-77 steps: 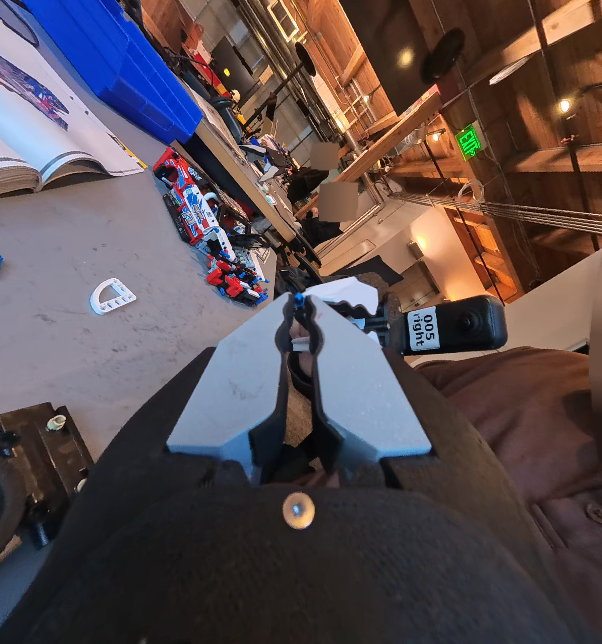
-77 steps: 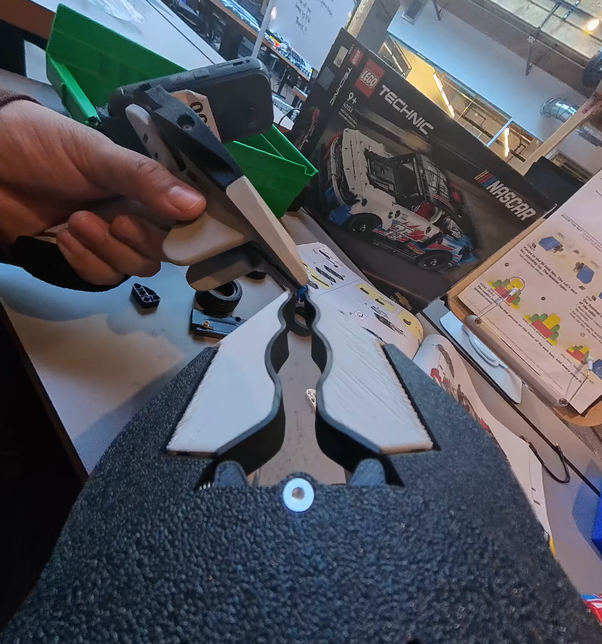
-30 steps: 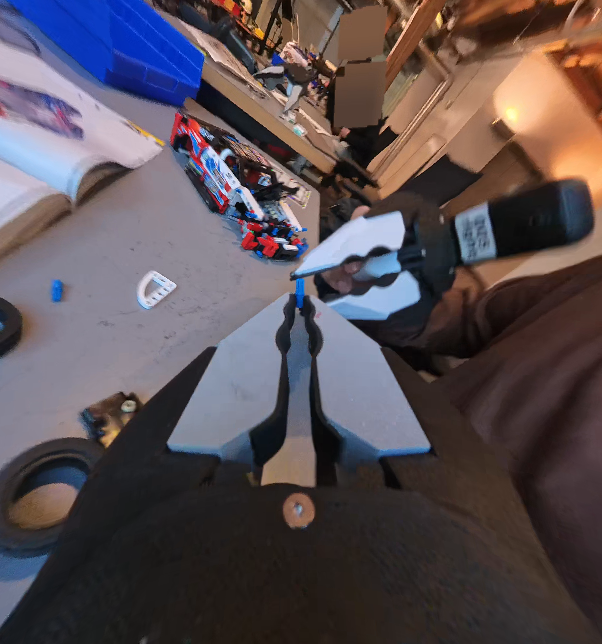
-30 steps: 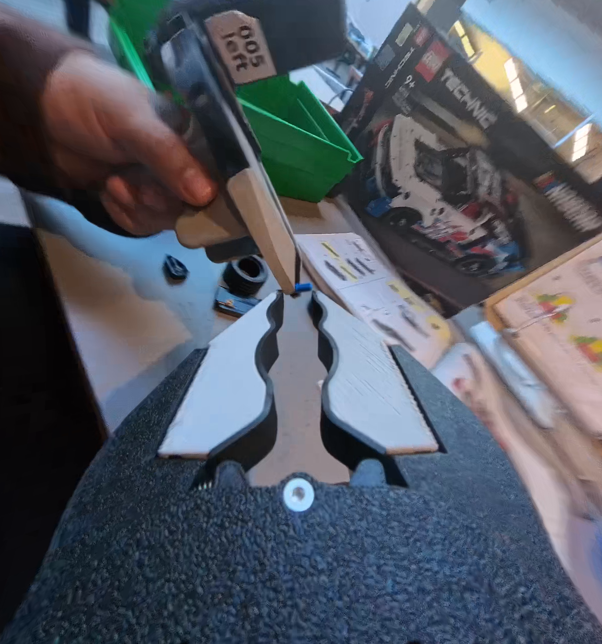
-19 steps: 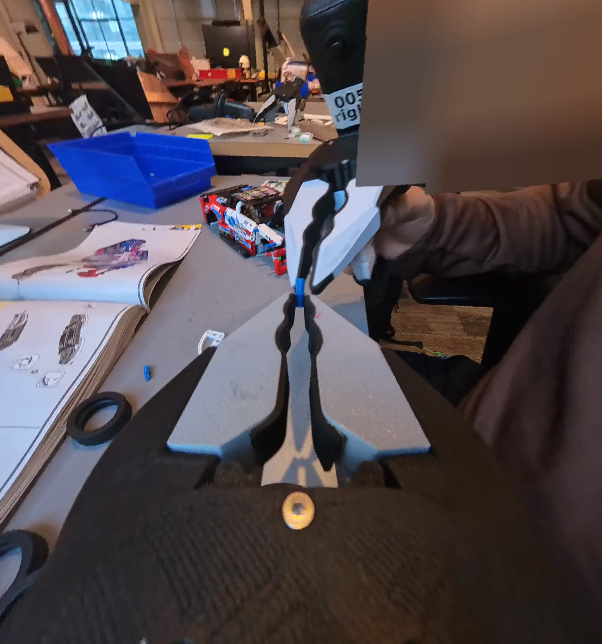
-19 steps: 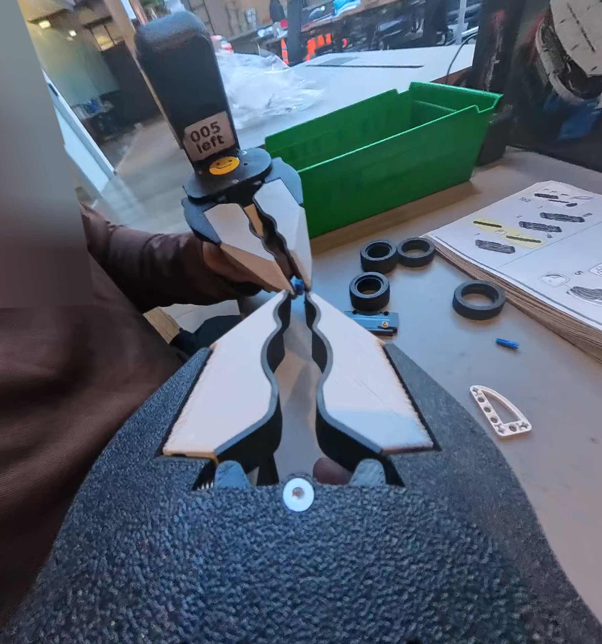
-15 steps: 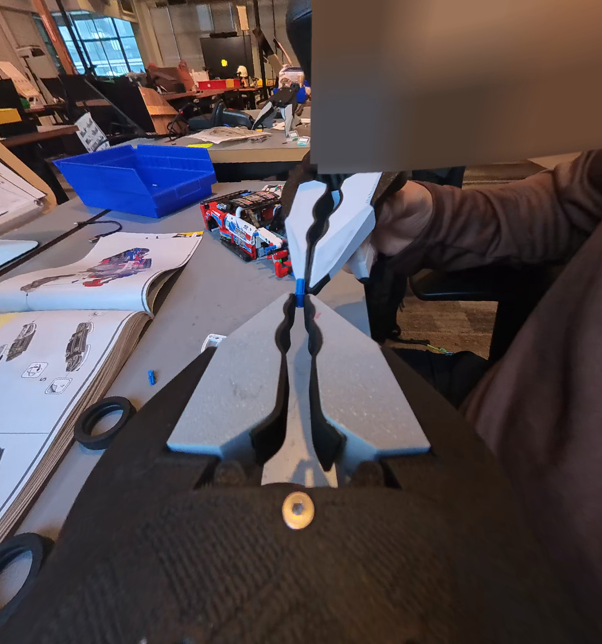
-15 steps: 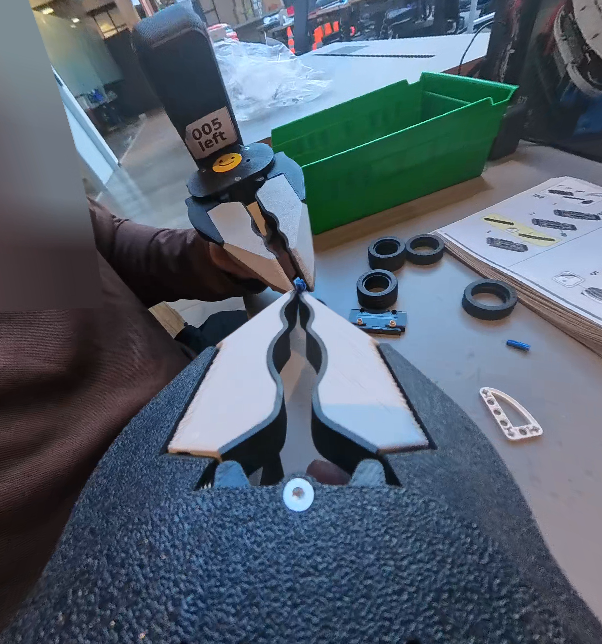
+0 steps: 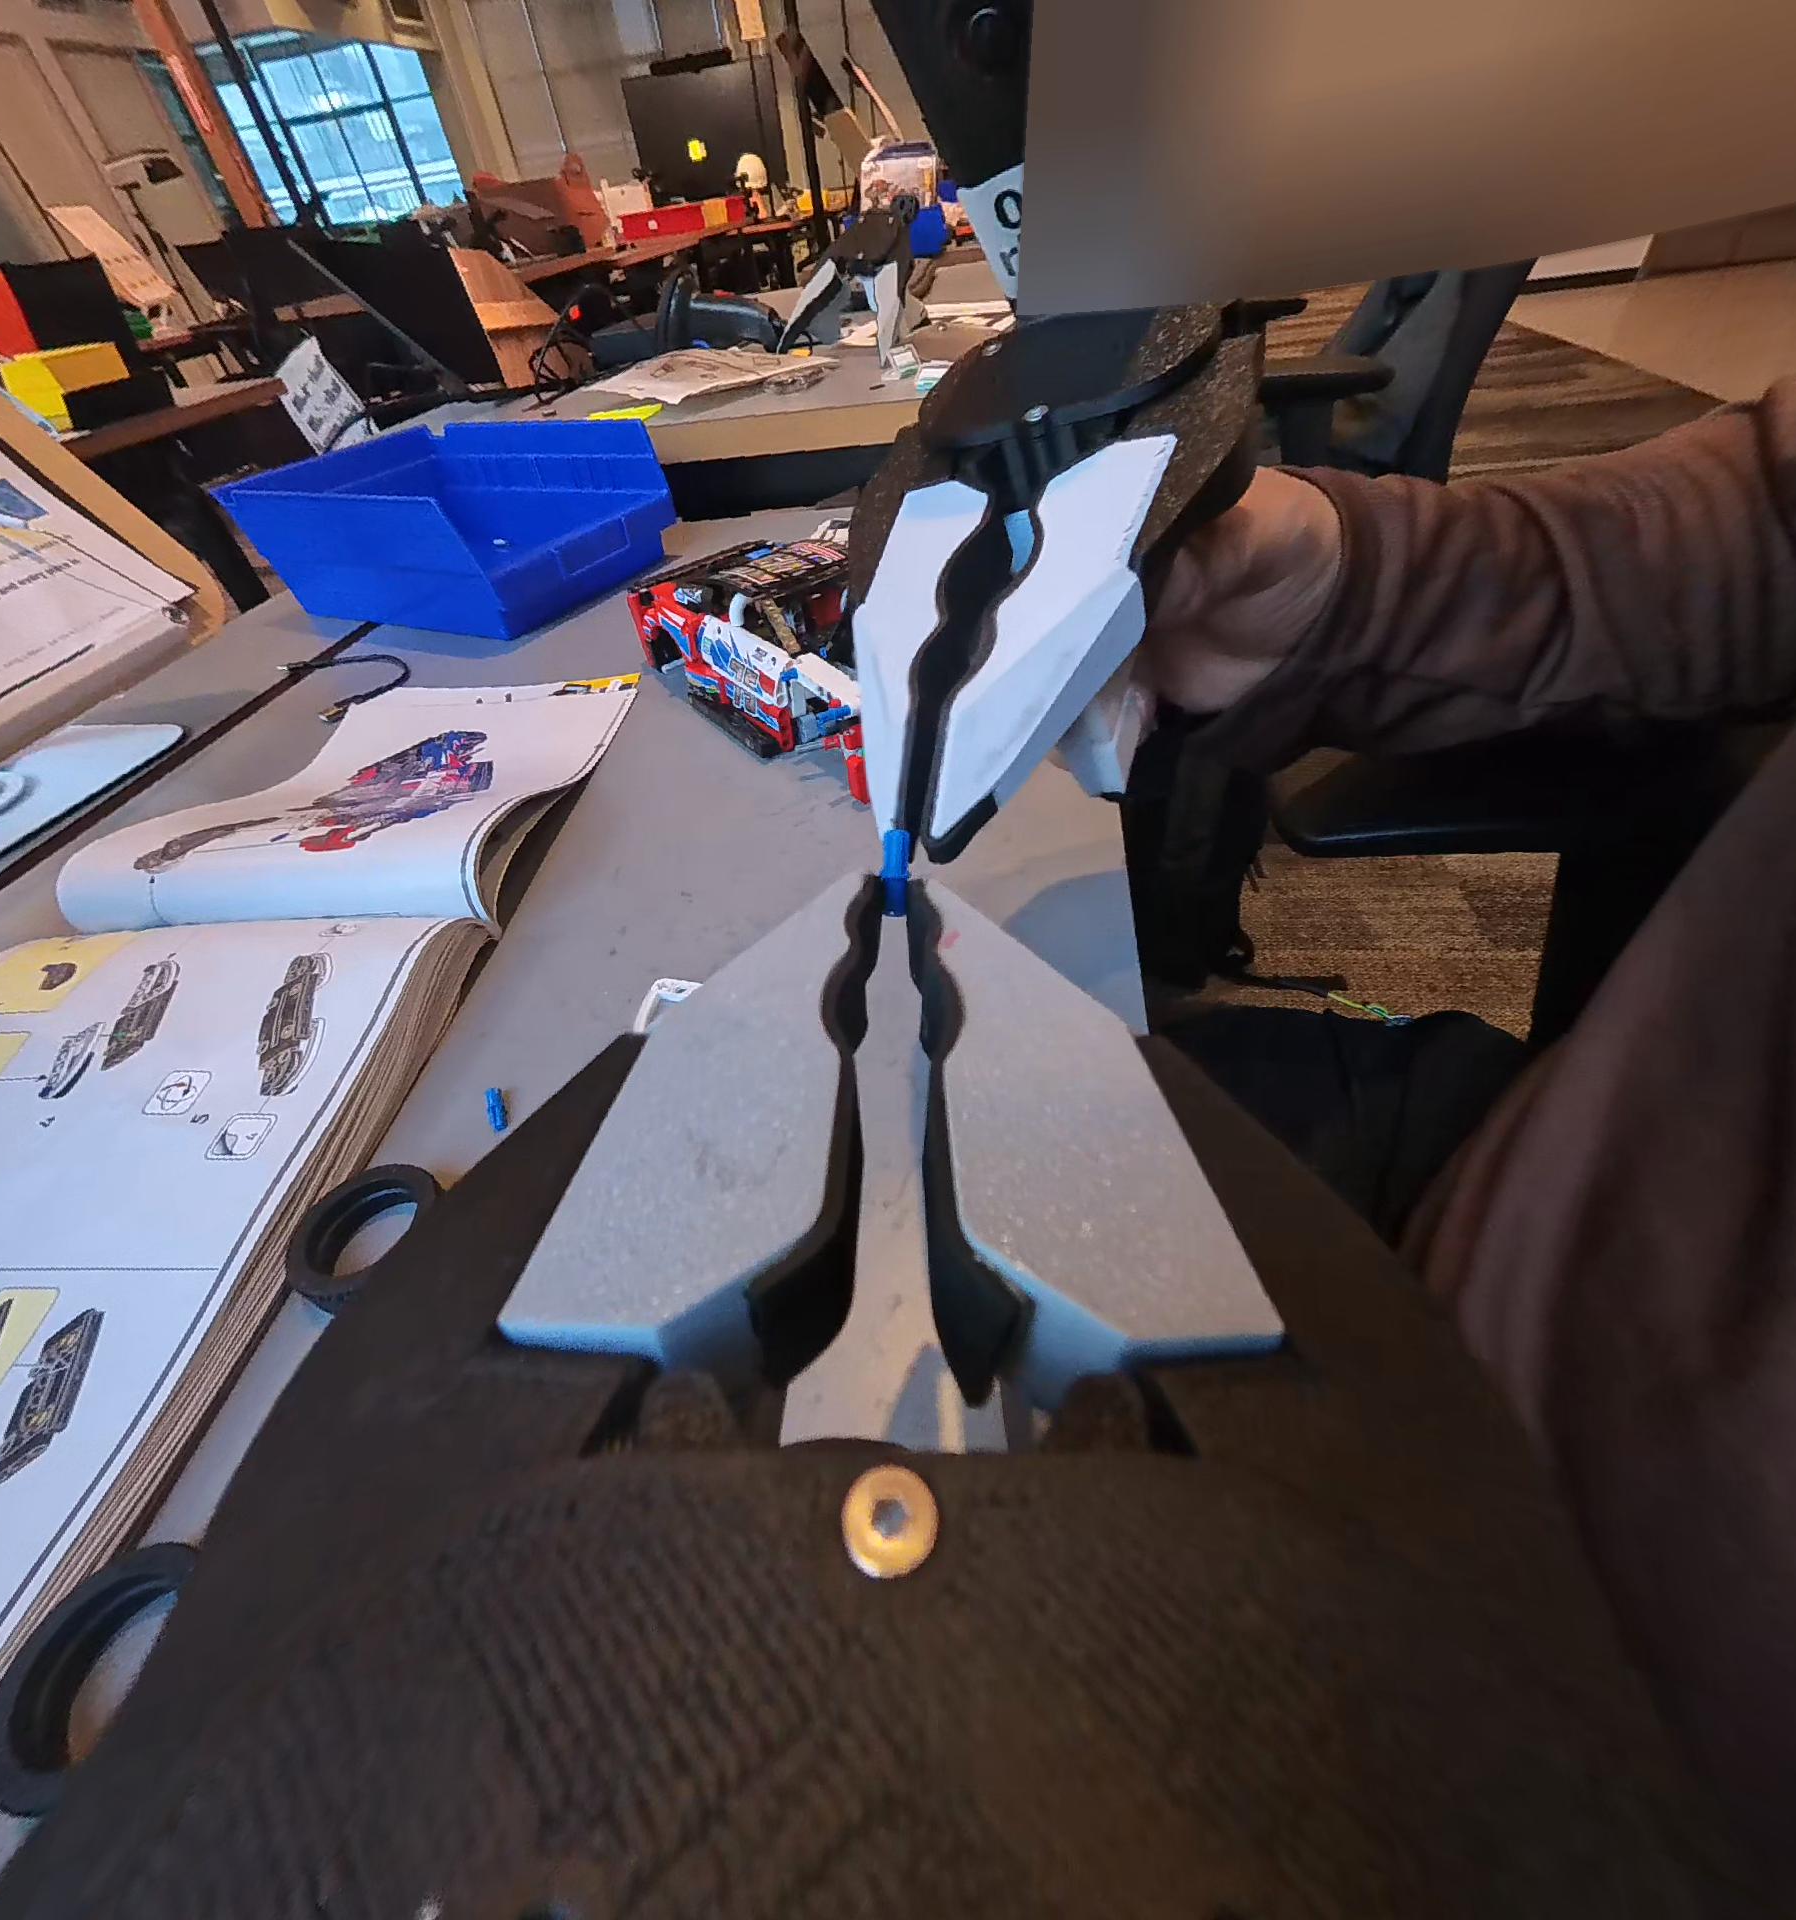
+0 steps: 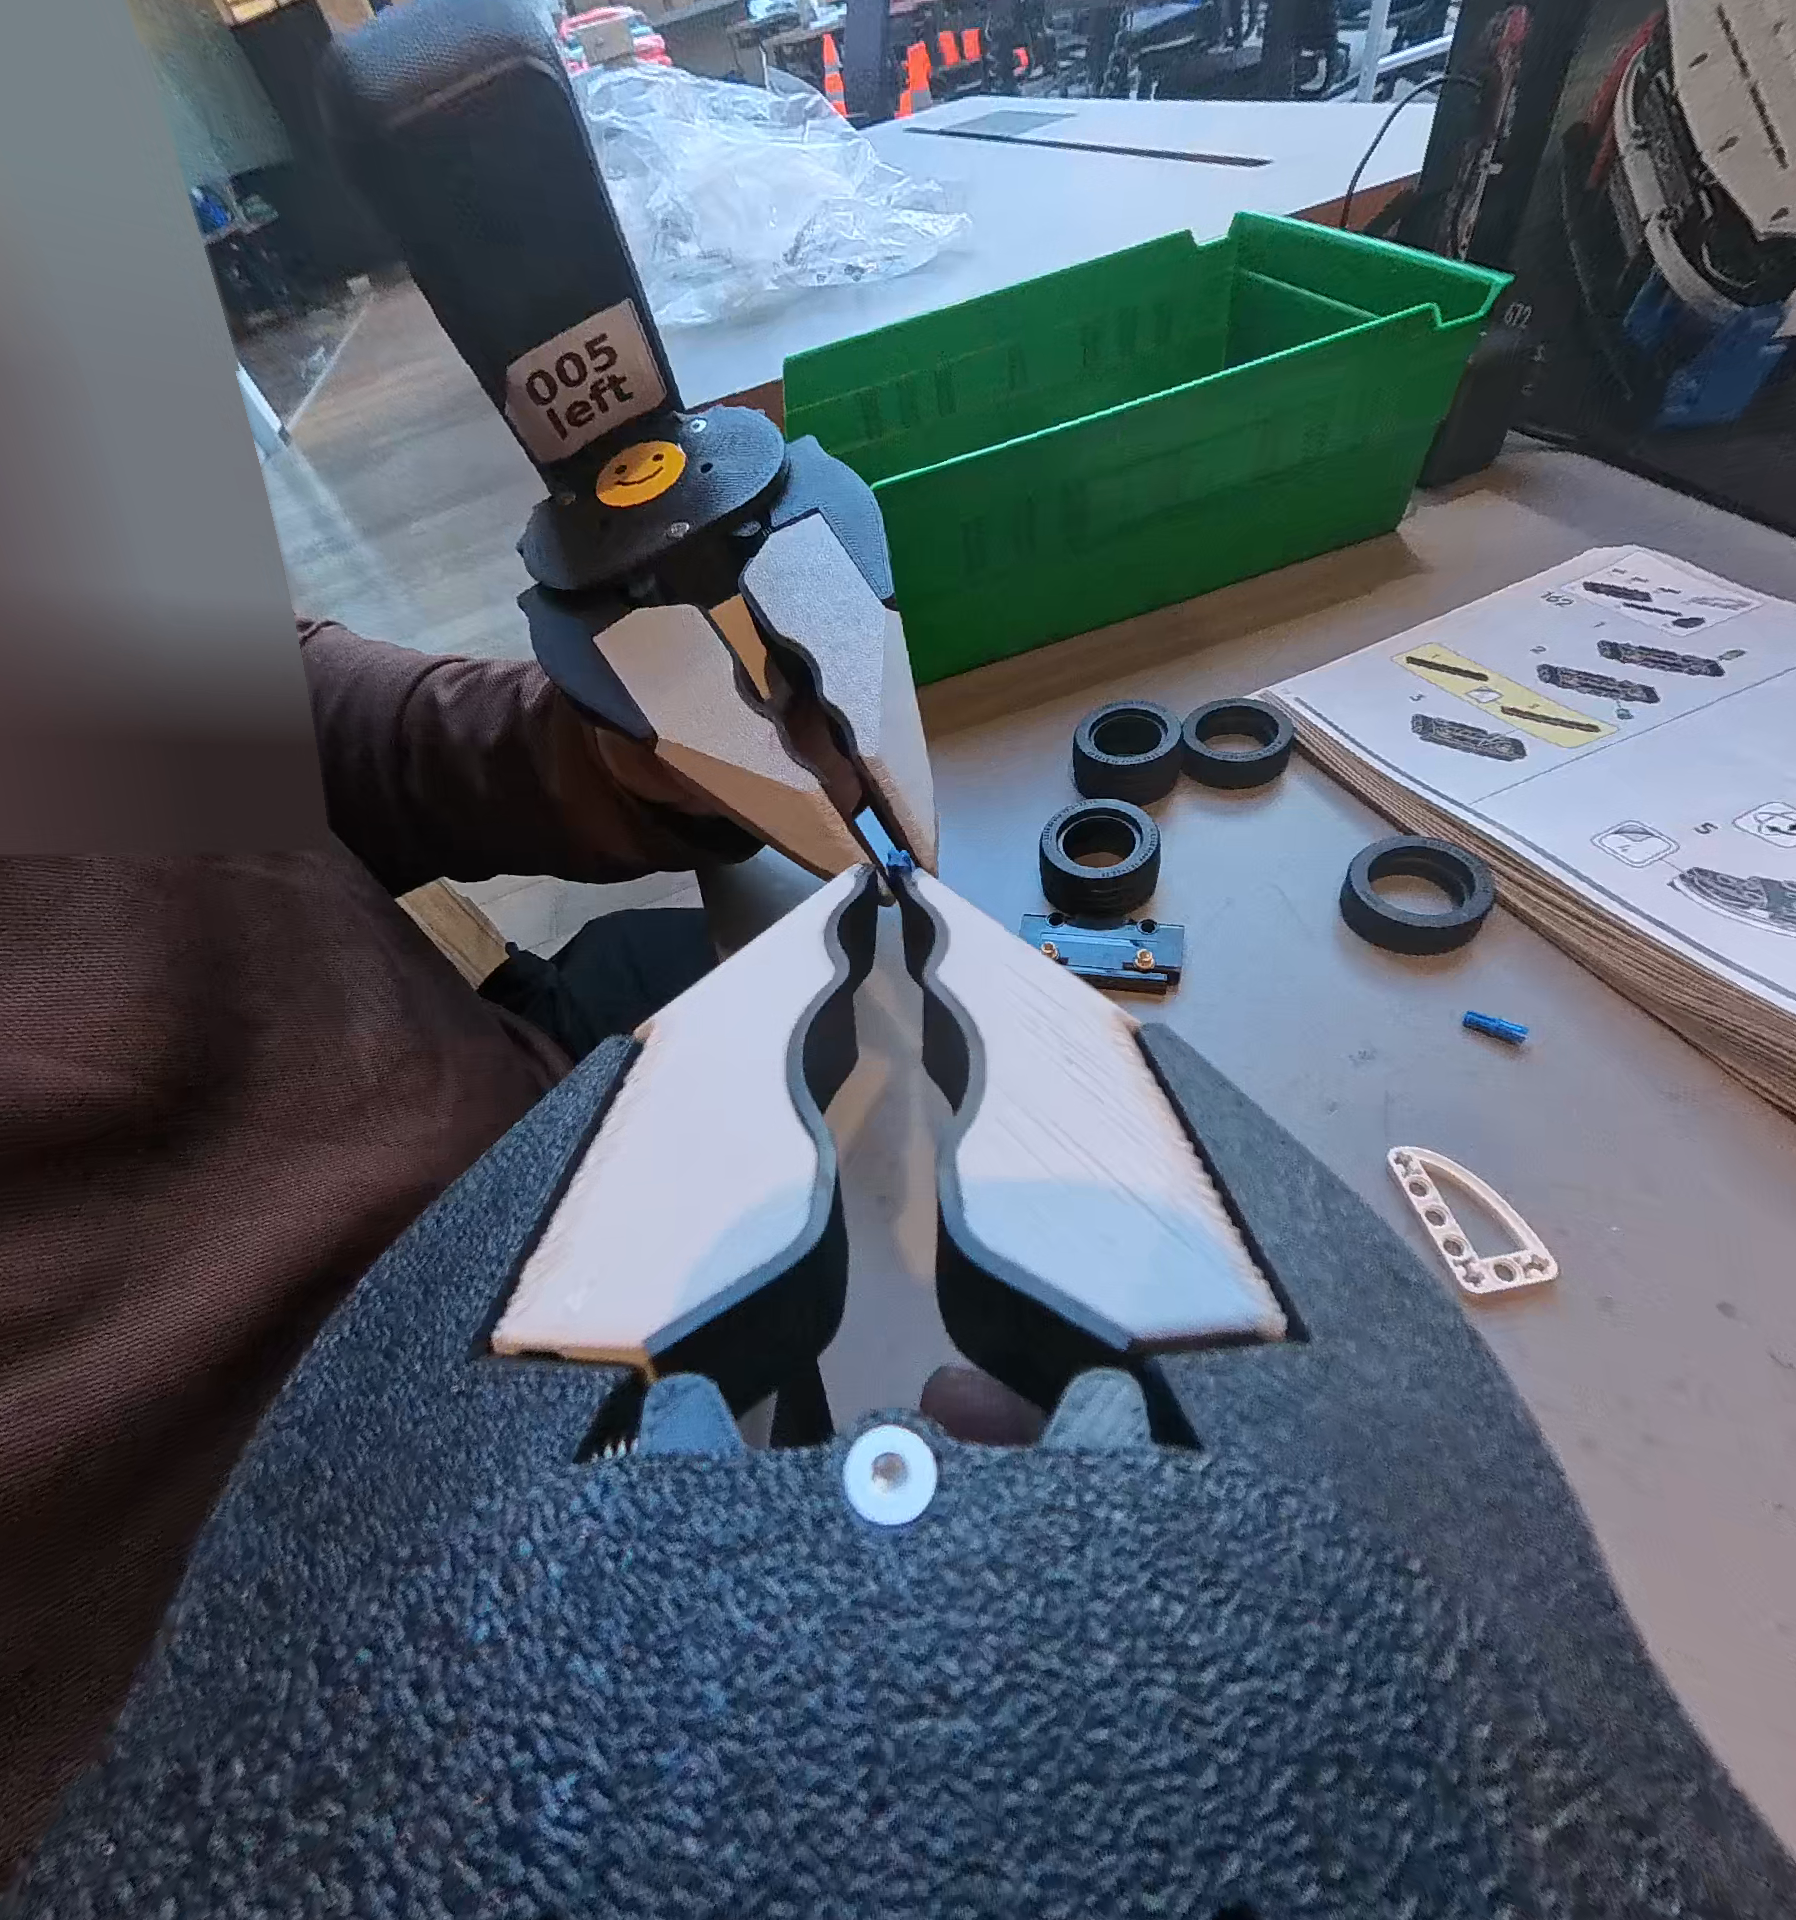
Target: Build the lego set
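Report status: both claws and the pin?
Left claw shut on small blue plastic pin. Right claw tips pinching its other end, above grey table. Nothing in between.

The right gripper (image 10: 889, 883) has its fingertips nearly closed, meeting the left gripper (image 10: 886, 850) tip to tip above the worktop's (image 10: 1652, 1403) near edge. A blue pin (image 10: 892, 860) sits at the junction; which tips clamp it cannot be determined. Four black tyres (image 10: 1100, 854) lie beside an open instruction book (image 10: 1642, 790).
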Tool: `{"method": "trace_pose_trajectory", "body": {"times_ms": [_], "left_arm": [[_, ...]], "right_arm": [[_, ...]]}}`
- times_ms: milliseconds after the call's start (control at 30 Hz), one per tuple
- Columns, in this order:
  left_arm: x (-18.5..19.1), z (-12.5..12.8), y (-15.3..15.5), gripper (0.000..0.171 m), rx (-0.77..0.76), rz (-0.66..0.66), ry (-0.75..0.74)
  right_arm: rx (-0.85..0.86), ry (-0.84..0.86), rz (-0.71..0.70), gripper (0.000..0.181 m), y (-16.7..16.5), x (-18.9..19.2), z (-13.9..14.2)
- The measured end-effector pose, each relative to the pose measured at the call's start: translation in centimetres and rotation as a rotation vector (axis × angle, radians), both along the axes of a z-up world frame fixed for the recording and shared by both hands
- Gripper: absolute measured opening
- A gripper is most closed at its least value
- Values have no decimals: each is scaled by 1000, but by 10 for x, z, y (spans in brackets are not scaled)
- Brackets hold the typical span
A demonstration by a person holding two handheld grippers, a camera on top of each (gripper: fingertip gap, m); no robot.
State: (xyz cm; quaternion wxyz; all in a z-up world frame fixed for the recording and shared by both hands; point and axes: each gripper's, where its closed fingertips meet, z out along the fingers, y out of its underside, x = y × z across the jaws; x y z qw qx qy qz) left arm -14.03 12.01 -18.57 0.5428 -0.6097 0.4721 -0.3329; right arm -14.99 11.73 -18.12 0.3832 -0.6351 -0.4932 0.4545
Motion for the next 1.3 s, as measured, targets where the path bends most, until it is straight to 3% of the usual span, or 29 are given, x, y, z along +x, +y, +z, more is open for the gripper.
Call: {"method": "trace_pose_trajectory", "body": {"times_ms": [500, 1300], "left_arm": [[-3, -4, 5, 2, -29, 29, -3], [3, -9, 2, 2, 20, 12, 59]], "right_arm": [[46, -17, -54, 6, 8, 3, -2], [100, -90, -13, 4, 4, 2, -9]]}}
